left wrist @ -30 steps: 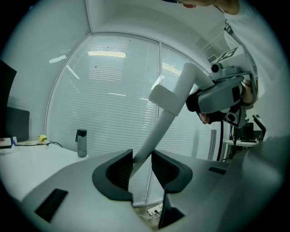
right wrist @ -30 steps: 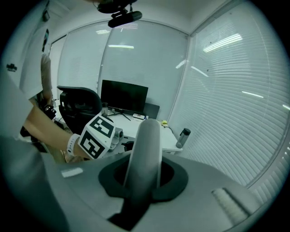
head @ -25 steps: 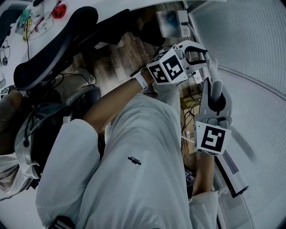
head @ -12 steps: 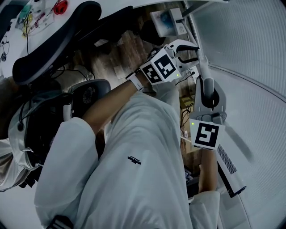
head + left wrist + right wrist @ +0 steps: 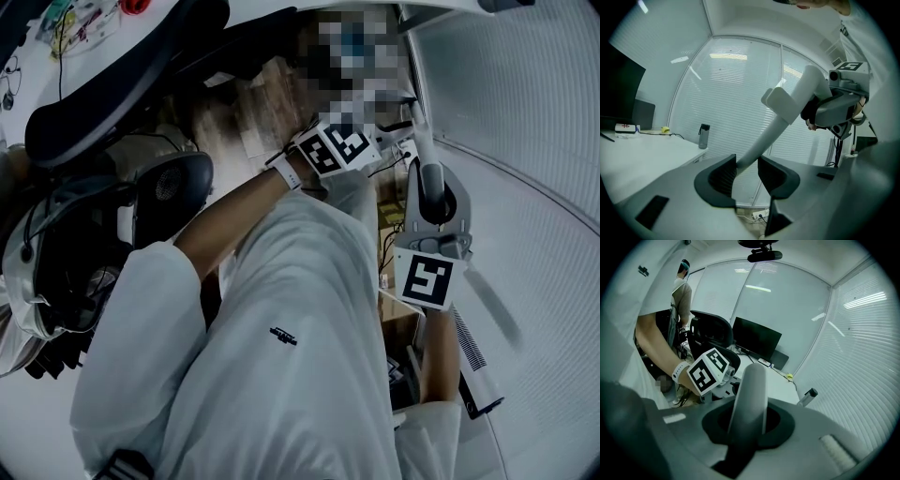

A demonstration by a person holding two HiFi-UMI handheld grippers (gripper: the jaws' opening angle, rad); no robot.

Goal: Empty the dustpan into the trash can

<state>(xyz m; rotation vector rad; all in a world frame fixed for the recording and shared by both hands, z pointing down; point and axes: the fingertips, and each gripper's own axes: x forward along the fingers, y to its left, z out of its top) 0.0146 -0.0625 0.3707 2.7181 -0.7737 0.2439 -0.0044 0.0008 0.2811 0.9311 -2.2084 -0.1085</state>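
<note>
White dustpan handle (image 5: 750,387) clamped in right tool (image 5: 747,423); left tool (image 5: 746,171) jaws just opening, handle between them.

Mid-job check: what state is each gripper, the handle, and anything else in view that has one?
left gripper, open, jaws have just been opening, handle between them
right gripper, shut on handle
handle, held by right gripper, slanted
bottle, upright, capped
monitor, screen dark
blinds, lowered

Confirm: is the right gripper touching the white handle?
Touching. The right gripper view shows the right gripper with both jaws pressed against the sides of the white handle, with no gap on either side.
</note>
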